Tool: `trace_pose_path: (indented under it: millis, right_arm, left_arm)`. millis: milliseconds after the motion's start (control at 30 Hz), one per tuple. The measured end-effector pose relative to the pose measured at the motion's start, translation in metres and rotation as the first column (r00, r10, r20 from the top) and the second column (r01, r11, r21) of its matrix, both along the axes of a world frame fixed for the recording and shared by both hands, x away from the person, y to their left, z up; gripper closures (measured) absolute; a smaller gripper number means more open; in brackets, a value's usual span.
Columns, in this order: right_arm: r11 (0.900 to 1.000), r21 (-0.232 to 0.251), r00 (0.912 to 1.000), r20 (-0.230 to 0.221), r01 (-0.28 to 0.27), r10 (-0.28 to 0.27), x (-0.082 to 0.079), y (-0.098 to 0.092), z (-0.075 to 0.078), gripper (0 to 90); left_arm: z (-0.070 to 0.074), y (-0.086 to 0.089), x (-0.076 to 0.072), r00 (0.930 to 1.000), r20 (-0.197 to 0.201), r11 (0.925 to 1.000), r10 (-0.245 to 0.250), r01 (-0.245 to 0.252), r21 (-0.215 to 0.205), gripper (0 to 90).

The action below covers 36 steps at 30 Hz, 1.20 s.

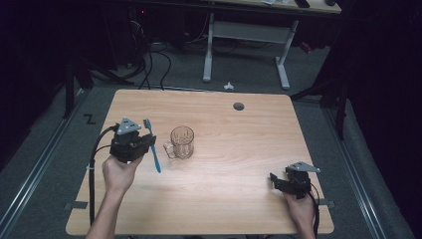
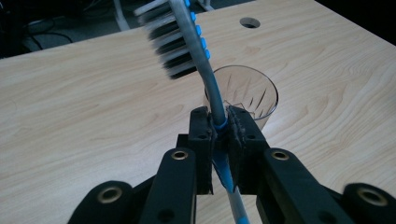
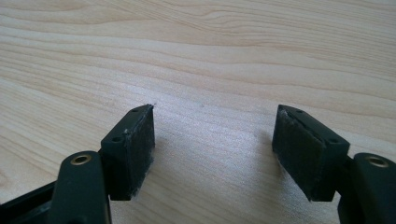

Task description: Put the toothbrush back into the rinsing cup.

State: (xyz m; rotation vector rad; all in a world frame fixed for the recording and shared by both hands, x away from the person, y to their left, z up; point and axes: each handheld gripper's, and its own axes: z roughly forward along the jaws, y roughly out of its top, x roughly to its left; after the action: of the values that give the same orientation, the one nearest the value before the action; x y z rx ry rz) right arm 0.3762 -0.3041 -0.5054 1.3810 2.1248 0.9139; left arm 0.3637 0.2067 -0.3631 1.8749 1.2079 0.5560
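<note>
1. one table (image 1: 239, 149), pale wood, with one round hole (image 1: 239, 106) near its far edge.
2. one toothbrush (image 1: 153, 147), blue and grey, and one clear glass mug (image 1: 181, 143) with a handle on its left side. the mug stands upright on the table, left of centre.
3. two grippers, one in each hand. the left gripper (image 1: 144, 142) is held above the left part of the table, just beside the mug; the right gripper (image 1: 275, 179) sits low over the near right corner, well apart from both things.
4. the left jaws are clamped on the toothbrush at its neck. the brush is off the table, head up and away from the person, handle slanting down toward the near side.
5. the right jaws stand wide apart with nothing between them.
6. the left gripper view brings the toothbrush (image 2: 201, 60) close: dark and white bristles face left, a row of blue nubs runs down the back of the head, and the blue part of the handle is pinched between the two pads (image 2: 201, 135). behind it, the open mouth of the mug (image 2: 247, 93) shows cut lines in the glass, and the hole (image 2: 250, 22) lies farther off.
7. the right gripper view shows the worn pads (image 3: 140, 140) of that gripper over bare wood grain (image 3: 210, 56).
8. the high view alone gives the floor beyond the table, a white desk frame (image 1: 246, 45) and cables (image 1: 149, 64) in the dark.
</note>
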Motion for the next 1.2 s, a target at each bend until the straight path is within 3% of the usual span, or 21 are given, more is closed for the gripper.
trace_pose_path:
  millis: [567,767,1200]
  right_arm:
    - [1.0,0.003,1.0,-0.001,0.0,0.0,0.0,0.0,0.0,30.0]
    - [1.0,0.003,1.0,-0.001,0.0,0.0,0.0,0.0,0.0,30.0]
    - [1.0,0.002,1.0,0.0,0.0,0.0,0.0,0.0,0.0,30.0]
  left_arm:
    - [0.014,-0.01,0.021,0.9985,0.054,0.9998,0.008,-0.009,0.016,80.8]
    - [0.016,-0.009,0.027,0.9974,0.07,0.9998,0.017,-0.017,-0.012,80.8]
    - [0.023,-0.012,0.039,0.9931,0.11,0.9991,0.041,-0.04,-0.015,80.9]
